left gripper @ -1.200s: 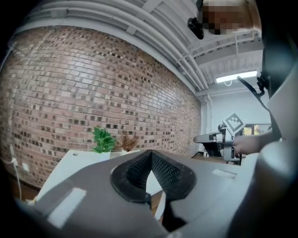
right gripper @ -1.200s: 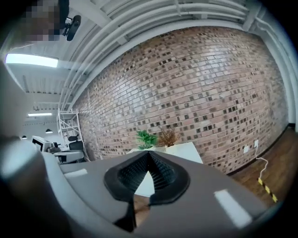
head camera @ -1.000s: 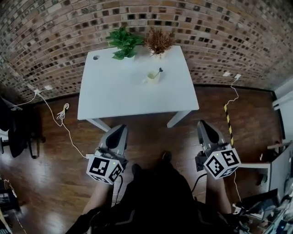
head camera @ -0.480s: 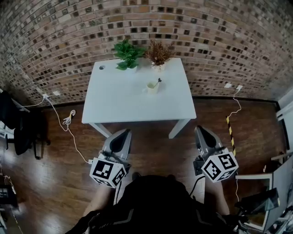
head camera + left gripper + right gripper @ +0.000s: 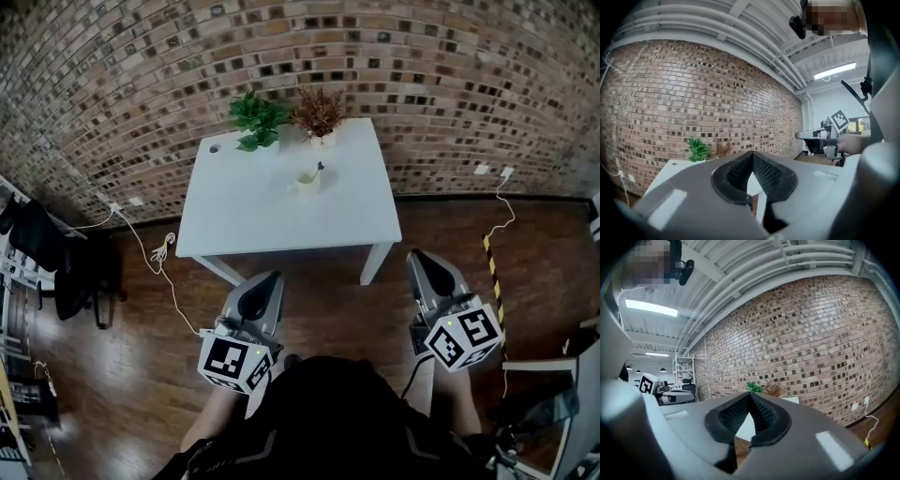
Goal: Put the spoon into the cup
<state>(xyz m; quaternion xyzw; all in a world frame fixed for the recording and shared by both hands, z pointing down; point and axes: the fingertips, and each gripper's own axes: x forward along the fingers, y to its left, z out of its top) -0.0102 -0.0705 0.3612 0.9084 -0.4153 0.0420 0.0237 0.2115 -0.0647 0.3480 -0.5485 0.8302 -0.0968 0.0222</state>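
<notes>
Roughly, biggest first: brick wall (image 5: 422, 84) runs the full width at the back, with a dark wood plank floor (image 5: 122, 328) in front of it. Both gripper views show a white ceiling (image 5: 740, 28) with pipes and beams and a strip light (image 5: 834, 70).

White table (image 5: 272, 216) stands against the wall. Its top is mostly bare, with a small cable hole (image 5: 215, 147) at the far left corner.

Person in dark clothing (image 5: 319, 412) stands on the floor, well back from the table's near edge.

Left gripper (image 5: 270, 278) and right gripper (image 5: 419, 255) are both held out over the floor, pointing toward the table and well apart from it. Both have their jaws together and nothing between the pads.

Black chair (image 5: 56, 272) is off to the left. Open shelving rack (image 5: 679, 366) is further down the room.

Green plant (image 5: 255, 119) and dried brown plant (image 5: 319, 112) sit side by side at the table's back edge.

White cable (image 5: 159, 258) trails across the floor on the left. Yellow-black striped strip (image 5: 492, 281) lies on the floor on the right, below a wall socket (image 5: 483, 169).

Cup (image 5: 307, 182), pale, sits on the table just in front of the brown plant.

Spoon (image 5: 319, 170) stands in the cup, dark end sticking up above the rim. Too small to see more detail.
</notes>
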